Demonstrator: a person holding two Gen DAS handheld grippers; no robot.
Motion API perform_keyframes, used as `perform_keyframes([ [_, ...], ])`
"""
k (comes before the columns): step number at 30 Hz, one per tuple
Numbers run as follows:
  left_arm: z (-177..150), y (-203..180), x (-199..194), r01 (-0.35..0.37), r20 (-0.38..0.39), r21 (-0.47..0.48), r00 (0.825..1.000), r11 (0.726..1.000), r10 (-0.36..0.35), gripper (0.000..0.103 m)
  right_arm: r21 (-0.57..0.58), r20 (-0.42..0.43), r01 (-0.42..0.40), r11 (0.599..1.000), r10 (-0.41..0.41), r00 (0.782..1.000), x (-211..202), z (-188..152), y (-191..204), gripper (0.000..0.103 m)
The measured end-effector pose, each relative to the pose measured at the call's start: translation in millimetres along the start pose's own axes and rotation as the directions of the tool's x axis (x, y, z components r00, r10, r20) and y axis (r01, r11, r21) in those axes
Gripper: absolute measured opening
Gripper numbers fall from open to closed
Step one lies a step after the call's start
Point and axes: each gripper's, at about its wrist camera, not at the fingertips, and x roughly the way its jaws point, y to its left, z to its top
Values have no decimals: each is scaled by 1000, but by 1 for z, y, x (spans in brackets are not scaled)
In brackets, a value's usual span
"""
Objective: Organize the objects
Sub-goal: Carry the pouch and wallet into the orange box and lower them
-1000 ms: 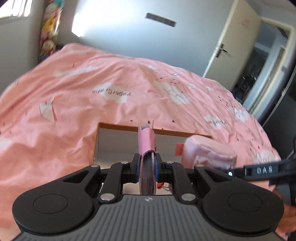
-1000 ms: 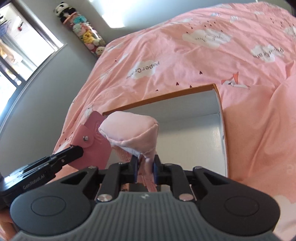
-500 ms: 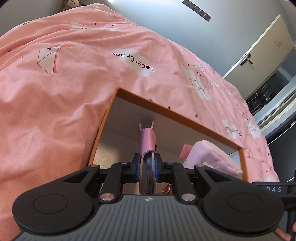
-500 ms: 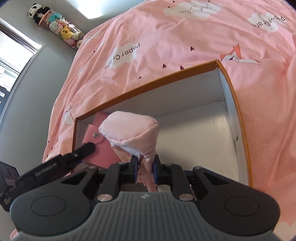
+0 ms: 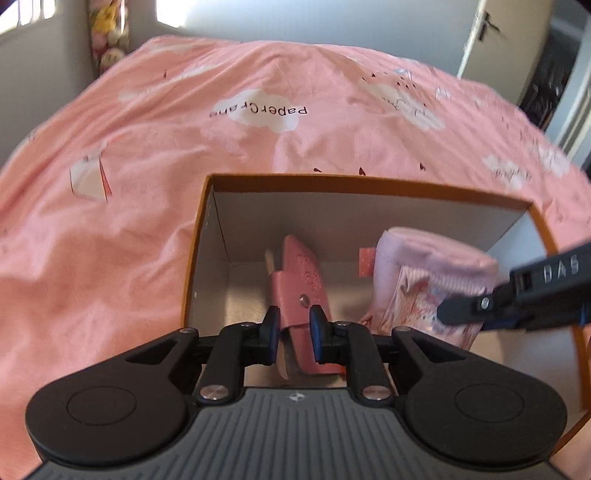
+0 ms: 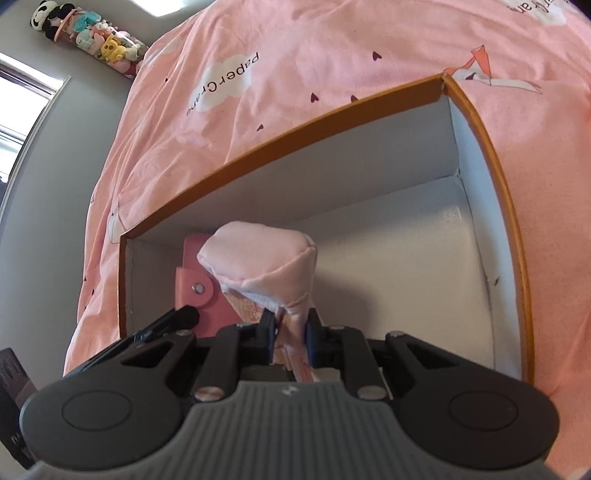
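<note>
An orange-rimmed cardboard box (image 5: 369,181) with a white inside lies on the pink bed; it also shows in the right wrist view (image 6: 295,131). My left gripper (image 5: 292,332) has its jaws a little apart around a pink snap wallet (image 5: 303,280), which leans loose between them inside the box. The wallet shows in the right wrist view (image 6: 201,291). My right gripper (image 6: 290,339) is shut on a pale pink fabric pouch (image 6: 262,262) and holds it inside the box, right of the wallet. The pouch (image 5: 424,280) and a right finger (image 5: 465,308) show in the left wrist view.
The pink duvet (image 5: 184,122) with cloud prints surrounds the box. A column of plush toys (image 6: 88,33) stands in the room corner. A white door (image 5: 491,37) is at the far right. The right half of the box floor (image 6: 424,266) is bare.
Both grippers have gone down into the box. The left jaws have opened a little and the wallet now leans loose between them. The right gripper still holds the pouch.
</note>
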Motion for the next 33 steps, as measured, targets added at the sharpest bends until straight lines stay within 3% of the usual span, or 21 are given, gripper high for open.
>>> perform_keyframes([
  [1, 0, -3, -2, -37, 12, 27, 999, 999, 37, 31, 7, -6, -6, 1000, 6, 1000, 1, 2, -1, 17],
  [2, -1, -5, -5, -71, 34, 48, 997, 996, 70, 35, 12, -14, -12, 1000, 13, 1000, 2, 4, -1, 17],
  [4, 1, -4, -11, -88, 51, 70, 995, 994, 85, 35, 18, -25, -14, 1000, 15, 1000, 4, 8, -1, 17],
  [8, 6, 7, -34, -15, 72, 46, 997, 999, 12, 35, 16, -53, -6, 1000, 6, 999, 11, 17, 1, 18],
  [12, 4, 7, -51, -84, 111, 5, 990, 996, 83, 36, 19, -69, 3, 1000, -2, 998, 21, 23, 8, 18],
  [21, -7, 13, -65, -69, 158, -86, 984, 994, 82, 36, 50, -119, -11, 999, 17, 993, 48, 19, 25, 19],
  [25, -7, 19, -73, -52, 199, -97, 977, 994, 71, 39, -21, -94, 37, 999, -38, 995, 49, 17, 37, 23],
  [30, -1, 37, -75, -21, 187, -134, 981, 991, 46, 40, -133, -43, 144, 981, -151, 988, 47, 15, 44, 32],
  [33, 2, 49, -74, -3, 178, -167, 983, 986, 33, 40, -188, -5, 180, 966, -184, 983, 41, 12, 46, 44],
])
